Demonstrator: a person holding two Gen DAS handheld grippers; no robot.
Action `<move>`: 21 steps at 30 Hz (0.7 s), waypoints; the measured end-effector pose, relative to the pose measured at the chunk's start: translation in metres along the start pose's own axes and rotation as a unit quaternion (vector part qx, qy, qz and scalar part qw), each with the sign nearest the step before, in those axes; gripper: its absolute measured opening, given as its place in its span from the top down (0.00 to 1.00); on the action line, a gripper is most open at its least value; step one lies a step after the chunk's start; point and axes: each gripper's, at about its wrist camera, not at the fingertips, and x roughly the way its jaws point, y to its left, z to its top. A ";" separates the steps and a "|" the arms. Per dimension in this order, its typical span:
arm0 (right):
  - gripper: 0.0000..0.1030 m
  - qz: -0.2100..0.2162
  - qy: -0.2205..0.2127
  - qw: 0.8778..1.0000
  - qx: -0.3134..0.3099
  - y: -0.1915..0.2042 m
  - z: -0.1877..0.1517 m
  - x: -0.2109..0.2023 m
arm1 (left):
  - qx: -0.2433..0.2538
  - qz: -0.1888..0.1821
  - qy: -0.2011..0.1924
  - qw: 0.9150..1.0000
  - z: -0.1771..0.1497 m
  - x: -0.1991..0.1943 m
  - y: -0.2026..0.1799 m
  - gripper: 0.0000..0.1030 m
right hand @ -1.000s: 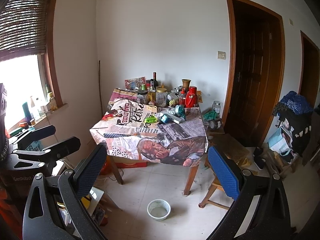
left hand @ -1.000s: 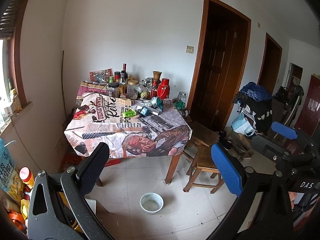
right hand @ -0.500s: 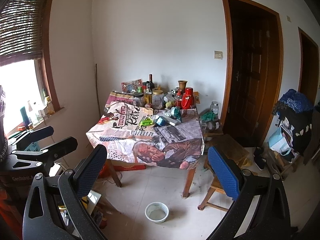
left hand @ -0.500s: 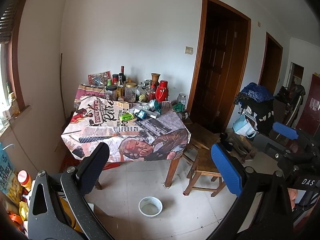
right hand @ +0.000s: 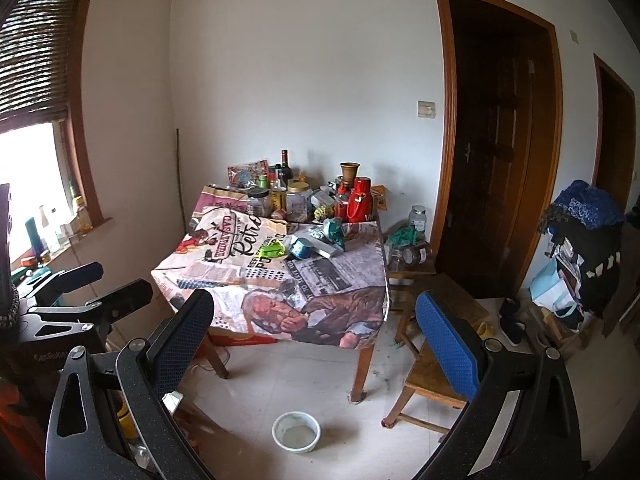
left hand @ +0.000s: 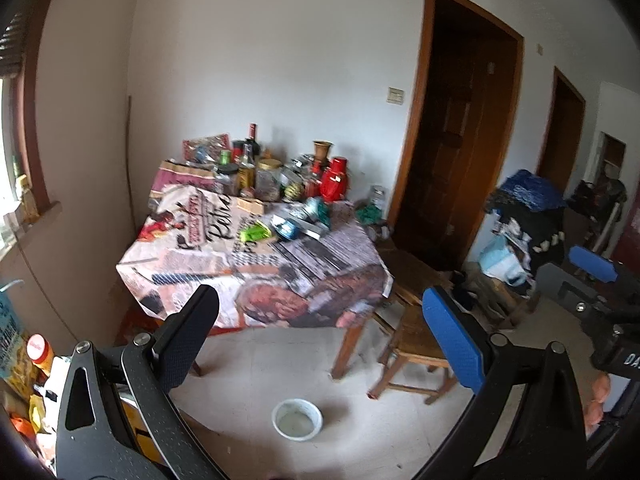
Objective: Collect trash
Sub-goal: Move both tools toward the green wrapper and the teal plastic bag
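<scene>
Both grippers were held well back from the table [right hand: 208,272], each with its fingers spread wide and nothing between them: the left gripper [left hand: 320,332] and the right gripper [right hand: 316,328]. The trash lay on the printed tablecloth [left hand: 224,264], well apart from both: a green wrapper [left hand: 256,233], a blue crumpled piece [left hand: 289,229] just beside it, and a teal piece [right hand: 335,231] nearer the red thermos [right hand: 361,200].

Only the right wrist view showed the bright window [right hand: 32,184] with bottles on its sill, and the left gripper's black frame at its left edge. Only the left wrist view showed the right gripper's blue finger [left hand: 592,266] at its right edge, a yellow jar with a red lid [left hand: 40,354] low on the left, and a third doorway far right. Both showed the white bowl [right hand: 296,431] on the floor and the wooden stool [left hand: 416,344] beside the table.

Compared with a second earlier, the table sat slightly larger and lower in each view, and the left view had turned a little blurred.
</scene>
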 end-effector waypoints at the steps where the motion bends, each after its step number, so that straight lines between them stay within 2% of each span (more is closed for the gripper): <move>1: 0.02 -0.001 0.000 1.000 0.002 -0.003 0.001 0.004 | 0.000 0.004 -0.002 1.000 0.002 0.005 0.001 0.01; 9: 0.02 -0.023 0.007 0.999 0.023 -0.010 0.015 0.065 | -0.001 -0.016 0.005 1.000 0.037 0.082 0.033 0.01; 14: 0.02 -0.039 0.029 0.998 0.041 -0.005 0.036 0.121 | 0.005 -0.023 0.011 1.000 0.072 0.145 0.062 0.04; 21: 0.02 -0.062 0.055 0.994 0.074 0.004 0.072 0.193 | 0.021 -0.042 0.042 0.998 0.113 0.221 0.102 0.08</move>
